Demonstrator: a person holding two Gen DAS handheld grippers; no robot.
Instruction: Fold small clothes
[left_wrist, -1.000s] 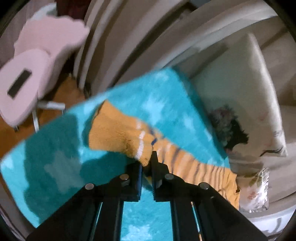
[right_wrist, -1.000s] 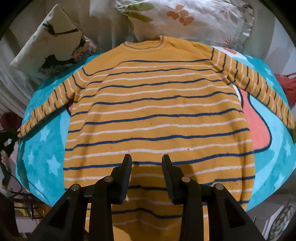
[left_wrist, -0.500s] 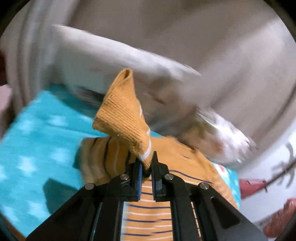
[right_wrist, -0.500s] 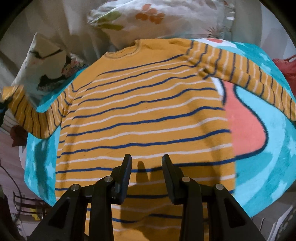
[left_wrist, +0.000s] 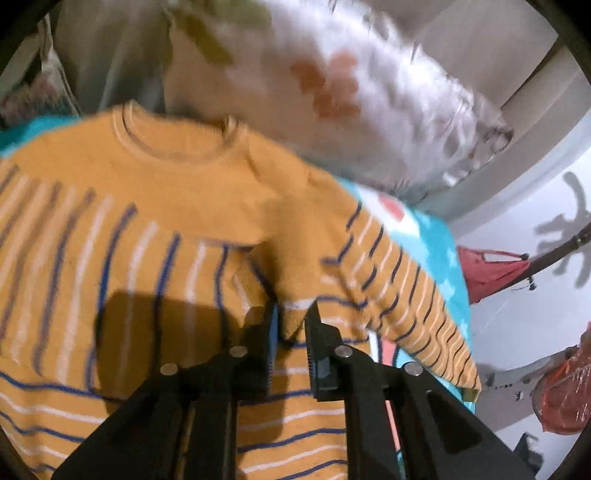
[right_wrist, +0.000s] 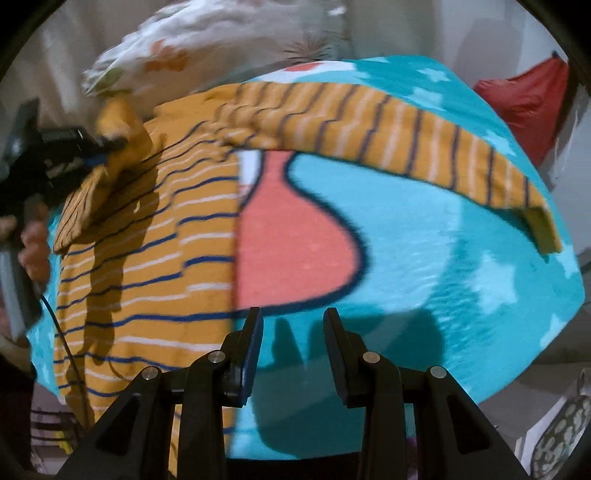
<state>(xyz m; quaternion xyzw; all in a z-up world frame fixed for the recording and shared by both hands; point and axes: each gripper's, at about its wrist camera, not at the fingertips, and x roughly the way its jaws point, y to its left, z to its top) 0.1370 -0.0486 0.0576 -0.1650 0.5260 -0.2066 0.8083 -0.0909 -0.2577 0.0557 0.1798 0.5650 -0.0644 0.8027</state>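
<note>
Lying flat on a turquoise blanket (right_wrist: 424, 229), the orange striped sweater (left_wrist: 155, 229) is occupying the left part of the right wrist view, neckline toward a floral pillow (left_wrist: 343, 85) at the far edge.

Left gripper (left_wrist: 291, 325): its jaws are closing on the cuff of the sweater's left sleeve (left_wrist: 291, 280), and the orange knit is filling the narrow gap between the two fingers. The sleeve is being held folded inward over the chest of the garment, so the cuff is sitting above the striped body panel rather than out to the side. In the right wrist view the same gripper (right_wrist: 107, 142) is appearing at the left edge, gripped by a hand (right_wrist: 35, 247), with the sleeve fabric bunching at its tip. Motion blur is softening most of the left wrist view.

Right gripper (right_wrist: 291, 325): its fingers are standing apart with nothing between them. It is hovering over the near edge of the blanket, beside the sweater's right hem, above a coral shape (right_wrist: 291, 236) outlined in dark blue on the blanket.

Right sleeve (right_wrist: 424, 147): it is extending straight out across the blanket, away from the body, its cuff near the blanket's right edge.

A red bag (right_wrist: 528, 103) is showing beyond the blanket at the upper right.
</note>
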